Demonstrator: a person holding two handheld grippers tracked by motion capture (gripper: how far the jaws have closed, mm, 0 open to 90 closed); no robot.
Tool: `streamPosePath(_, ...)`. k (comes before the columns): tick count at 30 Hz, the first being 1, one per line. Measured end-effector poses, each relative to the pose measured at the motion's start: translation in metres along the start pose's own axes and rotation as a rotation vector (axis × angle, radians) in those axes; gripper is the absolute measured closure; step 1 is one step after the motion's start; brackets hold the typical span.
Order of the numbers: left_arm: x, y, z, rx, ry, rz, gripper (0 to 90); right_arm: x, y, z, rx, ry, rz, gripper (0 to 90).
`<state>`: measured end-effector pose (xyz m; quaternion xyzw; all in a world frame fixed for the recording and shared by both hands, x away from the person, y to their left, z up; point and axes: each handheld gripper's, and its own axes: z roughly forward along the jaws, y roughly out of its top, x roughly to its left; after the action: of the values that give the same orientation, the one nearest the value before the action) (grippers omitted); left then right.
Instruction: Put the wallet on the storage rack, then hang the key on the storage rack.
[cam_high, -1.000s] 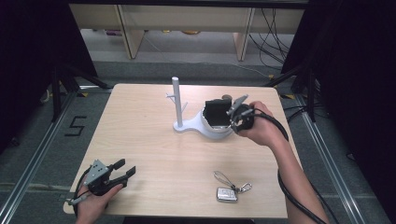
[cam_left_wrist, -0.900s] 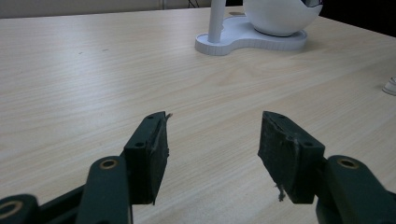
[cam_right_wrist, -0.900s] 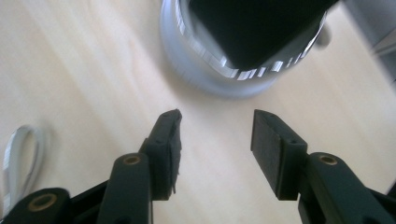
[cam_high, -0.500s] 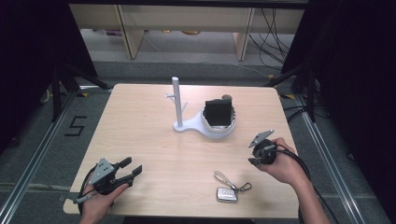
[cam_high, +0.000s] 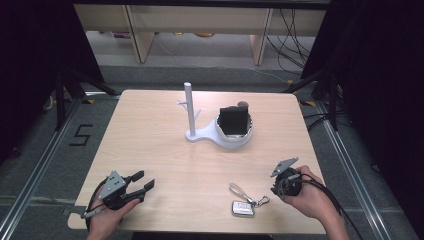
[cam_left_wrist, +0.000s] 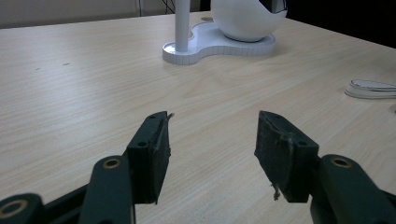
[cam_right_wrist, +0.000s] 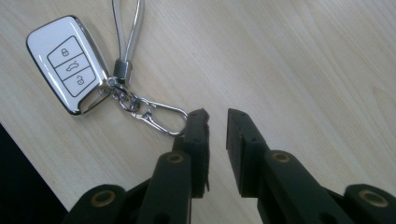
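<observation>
Right gripper (cam_high: 278, 186) is hovering low over the near right part of the table (cam_high: 150, 135), just right of the car key (cam_high: 243, 208). In the right gripper view its 2 jaws have just been closing and are standing a narrow slit apart with nothing between them, so not gripping; the left jaw tip is lying right at the end of the silver clasp (cam_right_wrist: 161, 119) on the key's ring (touching or just short, cannot tell).

The car key (cam_right_wrist: 67, 63) is lying flat, white face up with 3 buttons, close to the near edge of the table. A strap loop (cam_high: 237, 190) is running from it toward the far side, the clasp reaching right toward the gripper. In the right gripper view the dark drop past the table edge is showing just beside the key, so little room on that side.

Left gripper (cam_high: 131, 184) is sitting at the near left corner, held in the left hand (cam_high: 107, 220), jaws spread wide and empty over bare wood (cam_left_wrist: 212, 140).

The white stand (cam_high: 215, 132) with its upright post (cam_high: 188, 107) is standing well apart, center far, a black object (cam_high: 234, 121) sitting in its bowl. Between the stand and both grippers the wood is lying open, and the left half is wide open too.
</observation>
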<state>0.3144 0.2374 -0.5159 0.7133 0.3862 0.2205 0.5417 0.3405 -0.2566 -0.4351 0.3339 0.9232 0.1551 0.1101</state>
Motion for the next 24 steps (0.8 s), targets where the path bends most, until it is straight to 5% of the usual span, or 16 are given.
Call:
streamPosePath(5,0.0,0.0,-0.001,0.0,0.003,0.001,43.9,0.002,0.002,-0.002,-0.009,-0.004,0.013,77.3)
streamPosePath(8,0.0,-0.001,-0.001,0.0,0.003,-0.004,43.9,0.004,0.003,0.0,-0.006,0.014,-0.018,79.2)
streamPosePath(12,0.0,-0.002,-0.002,0.001,0.001,0.0,43.8,0.008,0.004,0.0,0.015,0.028,0.036,86.3)
streamPosePath(18,0.0,-0.002,-0.001,0.002,0.0,-0.001,43.8,0.012,0.004,-0.004,0.005,0.087,0.331,86.5)
streamPosePath(23,0.0,-0.003,-0.001,-0.006,-0.007,-0.005,43.7,0.02,0.005,0.0,0.106,0.114,0.438,83.6)
streamPosePath(24,-0.001,-0.003,-0.001,-0.008,-0.007,-0.01,43.7,0.019,0.004,0.003,0.092,0.121,0.401,83.0)
